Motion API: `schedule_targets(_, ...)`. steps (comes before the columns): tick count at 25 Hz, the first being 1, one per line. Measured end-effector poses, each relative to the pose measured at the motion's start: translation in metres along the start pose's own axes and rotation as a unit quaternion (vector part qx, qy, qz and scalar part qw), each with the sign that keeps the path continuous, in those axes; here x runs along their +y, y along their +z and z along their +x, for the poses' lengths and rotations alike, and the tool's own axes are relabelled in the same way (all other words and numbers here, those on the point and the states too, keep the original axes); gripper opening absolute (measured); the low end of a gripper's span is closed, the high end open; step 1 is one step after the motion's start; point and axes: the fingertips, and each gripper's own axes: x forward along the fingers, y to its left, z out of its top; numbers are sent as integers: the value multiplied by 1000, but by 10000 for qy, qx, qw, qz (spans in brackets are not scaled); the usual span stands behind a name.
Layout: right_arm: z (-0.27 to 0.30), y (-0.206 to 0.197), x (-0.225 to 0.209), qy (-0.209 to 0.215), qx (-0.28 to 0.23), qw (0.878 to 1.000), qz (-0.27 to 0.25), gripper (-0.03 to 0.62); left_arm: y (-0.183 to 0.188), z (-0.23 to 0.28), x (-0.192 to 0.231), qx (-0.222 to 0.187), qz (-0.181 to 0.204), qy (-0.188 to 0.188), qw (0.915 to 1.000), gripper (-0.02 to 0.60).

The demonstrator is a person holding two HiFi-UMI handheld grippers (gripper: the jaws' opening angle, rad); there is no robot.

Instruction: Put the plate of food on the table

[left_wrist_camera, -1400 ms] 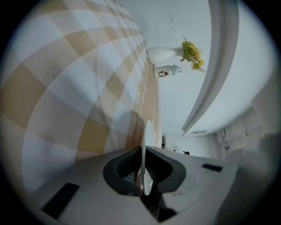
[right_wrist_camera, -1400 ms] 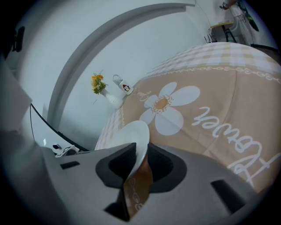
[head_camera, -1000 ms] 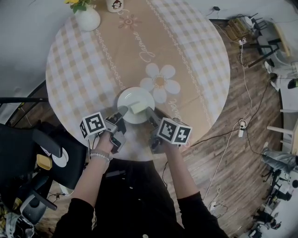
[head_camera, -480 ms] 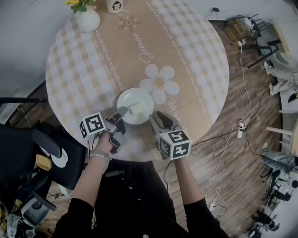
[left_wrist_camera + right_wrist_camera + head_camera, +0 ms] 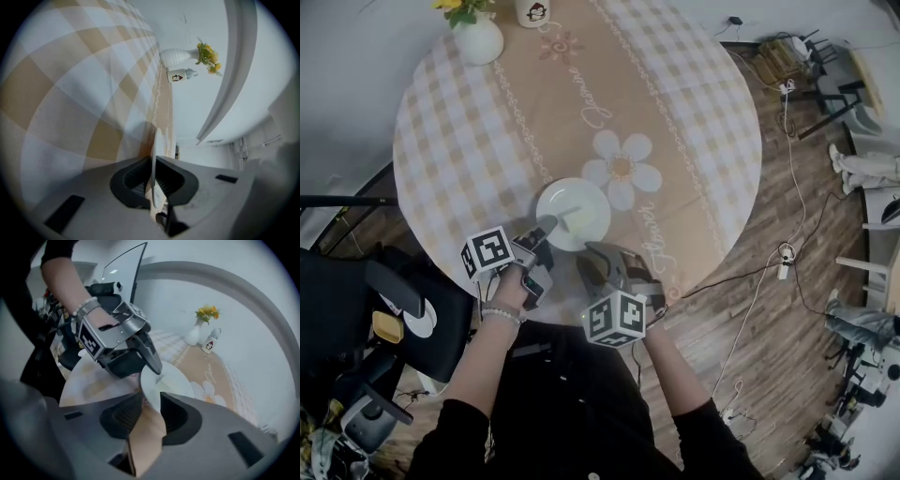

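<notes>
Two grippers are shown at the lower centre of the head view, on either side of the plate (image 5: pixel 581 192), which is set flat on the table (image 5: pixel 487 112) near its lower edge. The plate's lower-left rim is clamped edge-on between the narrow jaws of the left gripper (image 5: pixel 546 225). The right gripper (image 5: pixel 605 255) is held just below and right of the plate, jaws spread wide, with nothing pressed between them. One pale piece of food (image 5: pixel 574 221) is carried on the plate. Placement is judged nearly complete: only the left grip is yet to be released, and it is best drawn off toward the lower left, along the plate's plane. A vase (image 5: pixel 476 37) of yellow flowers and a mug (image 5: pixel 534 9) are stood well apart at the upper left.
</notes>
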Motion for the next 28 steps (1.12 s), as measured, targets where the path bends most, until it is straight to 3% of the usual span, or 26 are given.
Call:
schedule_targets(7,15,2,12,-85,291,9916,-1258,91,0,0,0,-16,-6,6,10000,15)
schedule_targets(14,22,4,14,-200,404,9824,-1815,41,0,0,0,-46,-32,16,10000,15)
schedule_targets(20,22,3,16,-303,456,9782,-2002,32,1,0,-3,-49,-78,-98,9999,17)
schedule_targets(24,23,4,16,-297,490,9800,-1904,29,0,-3,-11,33,140,-158,9998,20)
schedule_targets(28,24,5,15,-408,569,9815,-1782,29,-3,-11,-16,165,225,-261,9993,66)
